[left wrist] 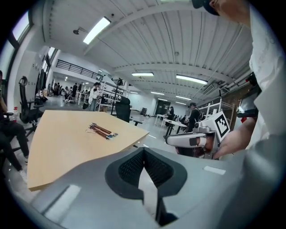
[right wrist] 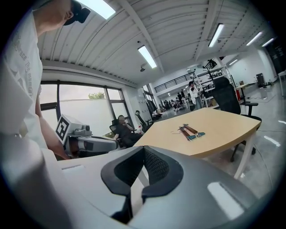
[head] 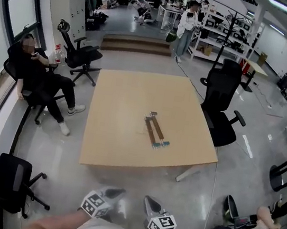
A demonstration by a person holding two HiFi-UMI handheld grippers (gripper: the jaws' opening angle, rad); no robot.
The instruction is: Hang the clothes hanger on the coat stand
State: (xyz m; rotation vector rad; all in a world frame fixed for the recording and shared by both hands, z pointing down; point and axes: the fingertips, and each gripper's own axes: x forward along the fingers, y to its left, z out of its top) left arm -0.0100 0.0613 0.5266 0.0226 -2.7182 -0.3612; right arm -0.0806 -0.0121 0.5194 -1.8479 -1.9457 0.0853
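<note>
Head view: the clothes hanger (head: 156,132) lies flat on the table (head: 118,102), well inside every edge; the coat stand (head: 224,43) rises at upper right. Bare floor separates the table's near edge from the left gripper (head: 116,192) and right gripper (head: 148,201) at bottom centre. Left gripper view: jaws closed, empty. Right gripper view: jaws closed, empty.

no text readable, shirt print (right wrist: 20,49) perhaps lettering, too blurred

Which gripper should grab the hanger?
Right, probably. Both are shut and empty, short of the table, but the right gripper lines up with the hanger; the left gripper sits further aside.
</note>
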